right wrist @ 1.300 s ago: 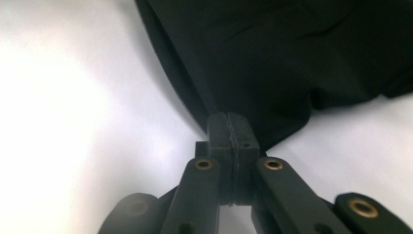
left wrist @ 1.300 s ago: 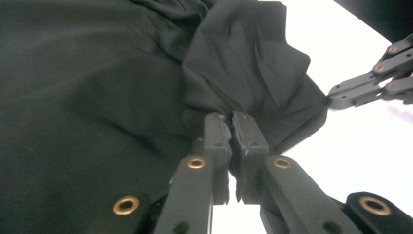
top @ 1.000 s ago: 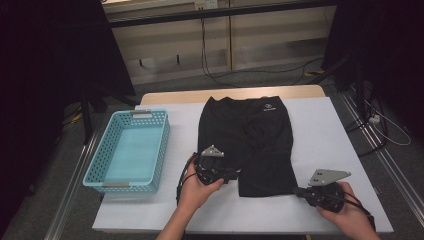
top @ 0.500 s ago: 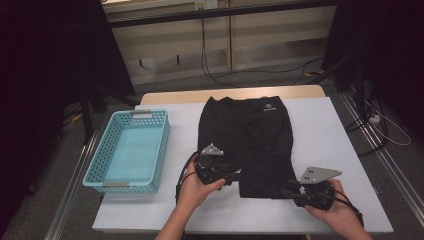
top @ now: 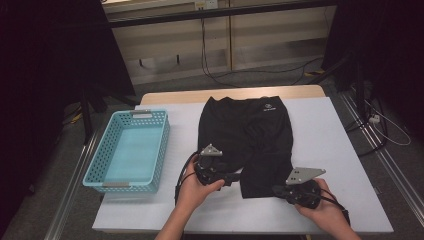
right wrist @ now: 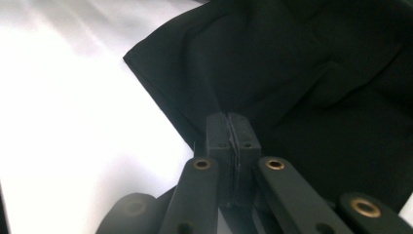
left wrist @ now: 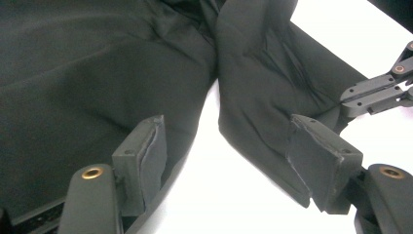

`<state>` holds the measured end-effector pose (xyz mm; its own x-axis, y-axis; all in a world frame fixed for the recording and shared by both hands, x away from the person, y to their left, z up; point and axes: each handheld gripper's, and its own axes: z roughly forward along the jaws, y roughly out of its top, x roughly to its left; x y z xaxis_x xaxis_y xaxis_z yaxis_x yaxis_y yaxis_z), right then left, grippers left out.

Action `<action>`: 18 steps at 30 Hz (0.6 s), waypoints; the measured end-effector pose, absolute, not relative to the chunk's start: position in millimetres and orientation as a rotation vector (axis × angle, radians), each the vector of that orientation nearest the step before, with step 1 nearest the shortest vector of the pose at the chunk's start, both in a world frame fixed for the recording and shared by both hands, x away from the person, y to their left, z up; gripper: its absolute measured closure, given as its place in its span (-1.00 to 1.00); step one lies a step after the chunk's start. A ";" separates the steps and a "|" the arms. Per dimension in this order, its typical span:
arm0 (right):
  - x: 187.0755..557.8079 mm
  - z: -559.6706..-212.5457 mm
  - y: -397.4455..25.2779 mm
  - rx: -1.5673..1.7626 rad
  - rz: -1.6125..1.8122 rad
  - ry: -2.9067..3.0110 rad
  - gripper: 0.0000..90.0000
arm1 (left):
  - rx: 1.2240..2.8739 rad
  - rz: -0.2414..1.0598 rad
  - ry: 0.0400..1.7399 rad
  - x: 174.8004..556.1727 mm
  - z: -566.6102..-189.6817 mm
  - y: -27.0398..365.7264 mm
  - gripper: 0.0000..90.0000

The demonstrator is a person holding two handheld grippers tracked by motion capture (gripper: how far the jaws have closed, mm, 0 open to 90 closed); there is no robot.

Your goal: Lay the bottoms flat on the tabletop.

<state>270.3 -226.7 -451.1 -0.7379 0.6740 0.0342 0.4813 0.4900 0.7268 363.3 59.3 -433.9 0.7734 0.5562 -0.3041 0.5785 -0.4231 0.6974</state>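
2 grippers work black shorts (top: 250, 135): right gripper (right wrist: 228, 127) pinches 1 hem; left gripper (left wrist: 234, 146), jaws wide, holds nothing. A thin pinch could slip when lifted.

Shorts (left wrist: 122, 73) cropped at frame edges

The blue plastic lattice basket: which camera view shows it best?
The high view: the blue plastic lattice basket lies whole at the table's left, beside the black fabric shorts. The two gripper views look at the shorts instead.
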 end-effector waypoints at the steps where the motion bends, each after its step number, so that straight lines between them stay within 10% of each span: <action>1: 268.8 -450.3 -227.1 0.981 1.095 2.480 0.98 | 2.119 -0.036 0.843 363.2 -433.5 59.1 -0.30; 10: 249.6 -446.2 -231.2 0.935 1.059 2.528 0.96 | 2.113 -0.037 0.833 363.3 -431.7 58.3 -0.29; 18: 260.0 -435.6 -259.9 1.085 1.097 2.332 0.32 | 2.115 -0.007 0.821 363.9 -431.1 58.0 -0.36</action>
